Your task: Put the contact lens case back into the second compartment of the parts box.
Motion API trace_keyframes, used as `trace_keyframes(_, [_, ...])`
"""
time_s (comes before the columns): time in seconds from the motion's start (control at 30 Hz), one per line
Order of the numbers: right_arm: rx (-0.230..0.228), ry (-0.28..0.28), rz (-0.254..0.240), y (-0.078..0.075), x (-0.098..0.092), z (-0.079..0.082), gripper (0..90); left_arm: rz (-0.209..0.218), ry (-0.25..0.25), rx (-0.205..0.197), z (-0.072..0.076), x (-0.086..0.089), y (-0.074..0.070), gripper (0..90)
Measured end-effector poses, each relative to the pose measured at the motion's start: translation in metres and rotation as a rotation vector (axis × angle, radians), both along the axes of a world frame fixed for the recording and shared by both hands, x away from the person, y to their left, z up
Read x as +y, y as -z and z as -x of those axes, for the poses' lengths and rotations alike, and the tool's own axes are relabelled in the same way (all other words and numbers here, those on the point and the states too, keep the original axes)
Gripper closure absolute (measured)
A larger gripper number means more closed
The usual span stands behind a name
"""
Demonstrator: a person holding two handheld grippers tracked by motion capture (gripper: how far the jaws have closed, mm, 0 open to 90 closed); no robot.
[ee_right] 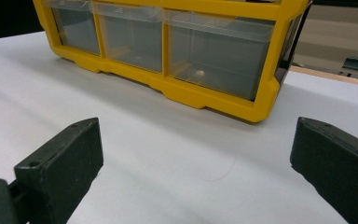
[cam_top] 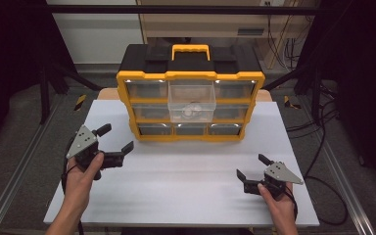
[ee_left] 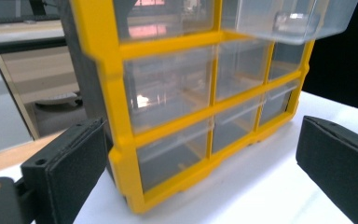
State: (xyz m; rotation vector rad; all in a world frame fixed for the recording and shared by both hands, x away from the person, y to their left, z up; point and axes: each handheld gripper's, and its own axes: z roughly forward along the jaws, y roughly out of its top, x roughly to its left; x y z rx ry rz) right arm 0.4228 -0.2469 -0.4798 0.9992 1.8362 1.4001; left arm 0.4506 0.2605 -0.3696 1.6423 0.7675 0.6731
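We are holding the left tool [cam_top: 116, 139] and the right tool [cam_top: 252, 168] low over the white desk [cam_top: 186, 186], jaws spread wide and gripping nothing. Both are facing the yellow drawer cabinet [cam_top: 190, 105] standing at the desk's far edge. Its clear middle drawer [cam_top: 192, 102] is jutting out from the top row, likely left open so we can reach the small object [cam_top: 192, 108] inside.

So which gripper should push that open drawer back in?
Probably the left. The left gripper sits open close to the cabinet, pointing toward it, and the drawer sticking out shows in its view. The right gripper lies farther back.
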Motion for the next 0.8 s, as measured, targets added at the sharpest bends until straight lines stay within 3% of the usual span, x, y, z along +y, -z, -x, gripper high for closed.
trace_keyframes(0.13, [0.002,0.003,-0.004,0.000,0.000,0.001,2.8,0.012,-0.004,0.008,0.004,0.009,0.013,1.7])
trace_keyframes(0.37, [0.007,0.015,-0.016,0.001,-0.004,0.000,2.7,0.035,-0.032,-0.014,0.018,0.023,0.039,1.7])
trace_keyframes(0.53, [0.011,0.019,-0.018,0.001,-0.004,0.000,2.8,0.080,-0.051,-0.032,0.027,0.029,0.059,1.7])
trace_keyframes(0.8, [0.011,0.035,0.001,0.003,-0.002,0.000,3.5,0.092,-0.044,-0.022,0.048,0.032,0.076,1.7])
